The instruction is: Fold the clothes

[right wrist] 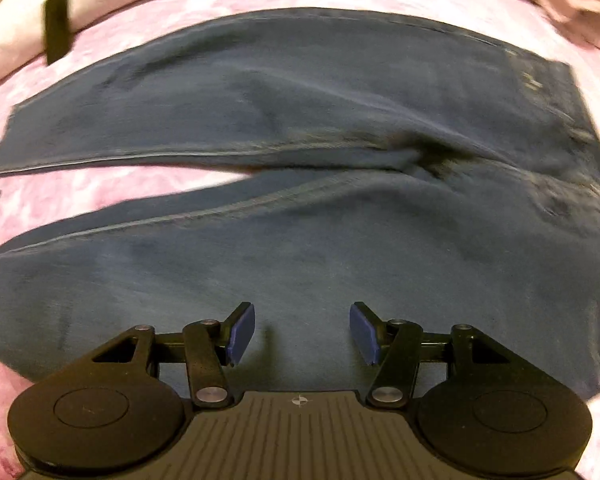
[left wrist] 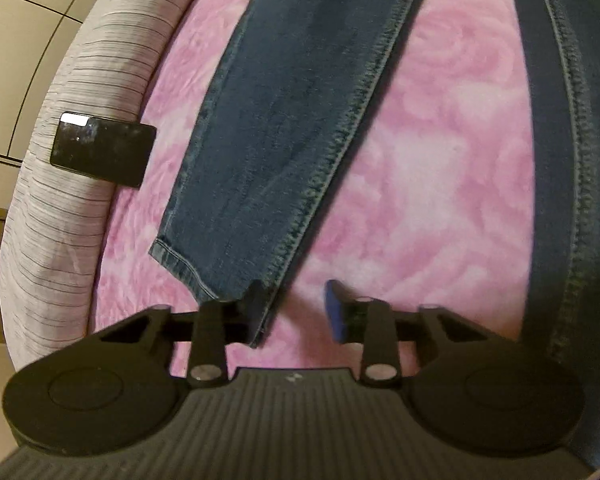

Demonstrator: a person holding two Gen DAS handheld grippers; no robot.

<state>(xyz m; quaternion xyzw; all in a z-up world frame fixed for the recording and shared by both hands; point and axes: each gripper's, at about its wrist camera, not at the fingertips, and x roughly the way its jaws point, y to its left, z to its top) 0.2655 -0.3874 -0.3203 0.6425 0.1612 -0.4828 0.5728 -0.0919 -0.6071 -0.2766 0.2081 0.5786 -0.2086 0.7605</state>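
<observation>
Left gripper (left wrist: 296, 312) jaws apart, straddling the hem corner of one jeans leg (left wrist: 260, 312); pads not pressing. Right gripper (right wrist: 302, 332) jaws apart, empty, low over the near leg's denim. Jeans (right wrist: 300, 240) lie spread flat on the pink floral blanket (left wrist: 440, 160), legs parted, waistband toward the blanket's right side. Denim looks heavy, soft, floppy, not slippery; best pinched at hem corners and waistband. Farther off, a black phone (left wrist: 104, 148) sits on the striped sheet (left wrist: 60, 220) at the bed's edge.
</observation>
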